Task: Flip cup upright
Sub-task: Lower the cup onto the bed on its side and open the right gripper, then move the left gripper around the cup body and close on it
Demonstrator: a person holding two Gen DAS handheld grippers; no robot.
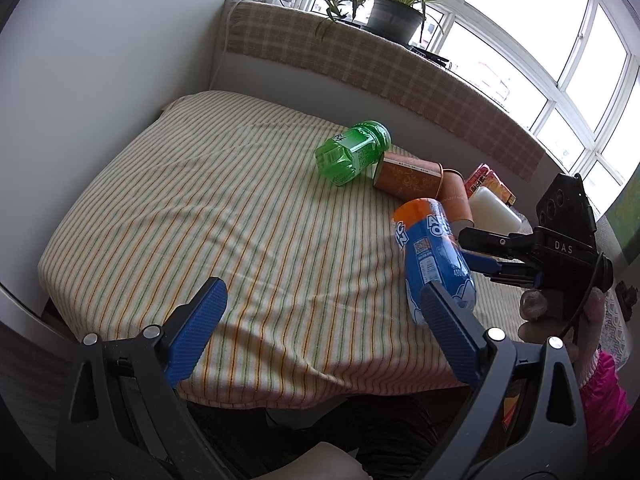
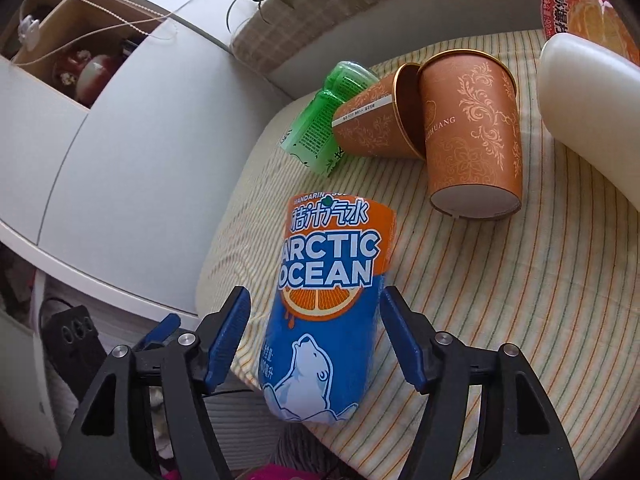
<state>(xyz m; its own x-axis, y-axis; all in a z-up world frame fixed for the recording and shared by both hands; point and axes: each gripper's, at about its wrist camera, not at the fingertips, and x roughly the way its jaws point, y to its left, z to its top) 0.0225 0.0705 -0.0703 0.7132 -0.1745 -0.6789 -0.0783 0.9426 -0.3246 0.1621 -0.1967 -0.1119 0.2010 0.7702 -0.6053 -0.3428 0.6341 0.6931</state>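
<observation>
A blue and orange "Arctic Ocean" cup (image 2: pixel 320 320) lies on its side on the striped cloth; it also shows in the left wrist view (image 1: pixel 432 256). My right gripper (image 2: pixel 316 344) is open with a finger on each side of the cup, not touching it; it shows in the left wrist view (image 1: pixel 476 252) at the right. My left gripper (image 1: pixel 320 328) is open and empty over the table's near edge, its right finger (image 1: pixel 448 324) just in front of the cup.
Two brown paper cups (image 2: pixel 472 132) (image 2: pixel 372 124), a green bottle (image 1: pixel 352 150), a white bottle (image 2: pixel 588 104) and a red-orange carton (image 2: pixel 580 12) lie behind on the striped table (image 1: pixel 200 208). A wall is on the left, a window sill with plants (image 1: pixel 392 8) behind.
</observation>
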